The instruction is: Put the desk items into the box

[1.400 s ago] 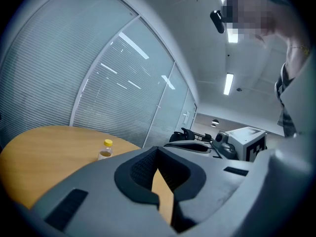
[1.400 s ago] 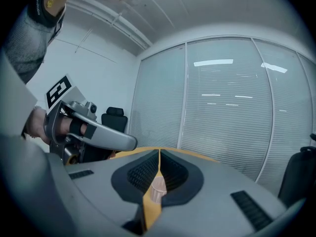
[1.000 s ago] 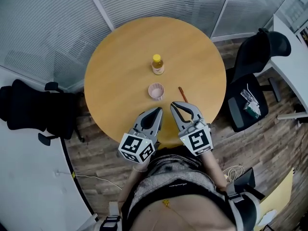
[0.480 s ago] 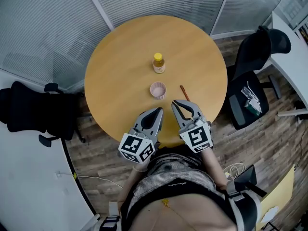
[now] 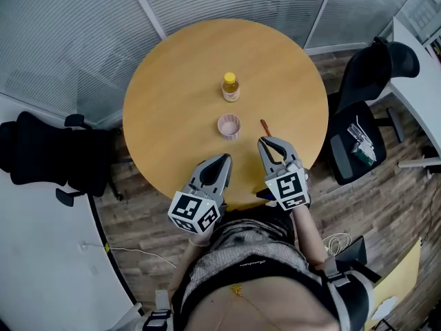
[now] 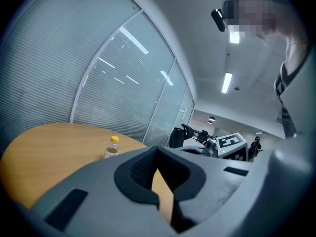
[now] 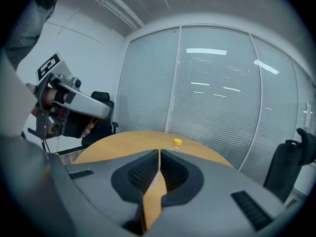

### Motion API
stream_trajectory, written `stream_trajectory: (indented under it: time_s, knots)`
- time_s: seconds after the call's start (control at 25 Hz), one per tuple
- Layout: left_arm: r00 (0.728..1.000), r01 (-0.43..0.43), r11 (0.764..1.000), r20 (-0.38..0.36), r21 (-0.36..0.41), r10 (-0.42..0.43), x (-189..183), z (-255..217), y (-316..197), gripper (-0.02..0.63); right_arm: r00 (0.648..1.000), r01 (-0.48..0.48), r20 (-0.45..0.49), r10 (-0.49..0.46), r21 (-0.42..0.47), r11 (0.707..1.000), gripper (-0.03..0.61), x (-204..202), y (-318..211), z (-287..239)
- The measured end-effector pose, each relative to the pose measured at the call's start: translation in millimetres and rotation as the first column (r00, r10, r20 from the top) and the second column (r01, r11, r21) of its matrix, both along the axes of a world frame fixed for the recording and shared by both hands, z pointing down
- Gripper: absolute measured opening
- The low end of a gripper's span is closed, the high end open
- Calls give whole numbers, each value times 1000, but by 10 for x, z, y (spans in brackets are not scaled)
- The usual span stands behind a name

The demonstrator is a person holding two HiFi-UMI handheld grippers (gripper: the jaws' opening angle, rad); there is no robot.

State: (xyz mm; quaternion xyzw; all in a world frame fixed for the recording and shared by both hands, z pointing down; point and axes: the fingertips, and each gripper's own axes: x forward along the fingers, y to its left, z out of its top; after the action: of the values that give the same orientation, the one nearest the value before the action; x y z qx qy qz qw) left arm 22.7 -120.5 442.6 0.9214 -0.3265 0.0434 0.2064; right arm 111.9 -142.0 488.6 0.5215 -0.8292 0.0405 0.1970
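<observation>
Head view from above takes in a round tabletop [image 5: 172,81]. A yellow-capped bottle [image 5: 231,87] stands toward the far side, a pink cup [image 5: 229,125] sits nearer the person, and a pen [image 5: 264,127] lies just right of the cup. The left claw [image 5: 222,160] hangs over the near edge, jaws pressed together on nothing. The right claw [image 5: 266,143] is likewise closed and empty, its tip near the pen's near end.

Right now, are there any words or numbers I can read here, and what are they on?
Small clear bottle with a yellow cap: label too small to read.
Black-and-white marker cube on the left gripper: square patterns, no words.
Marker cube on the right gripper: the same.
Pink round cup: no print visible.
</observation>
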Motion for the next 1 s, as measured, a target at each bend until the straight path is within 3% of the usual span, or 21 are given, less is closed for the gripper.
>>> stream_trajectory:
  time_s: [0.56,1.0]
  knots:
    - [1000,15,999,20,-38,-14,-246,112,13,2,991,-103,-93,94,-98,990,25,363,-77,542]
    - [999,29,998,27,-63,-27,-410,183,11,2,981,-167,-137,140,-214,963,25,582,-116,1090]
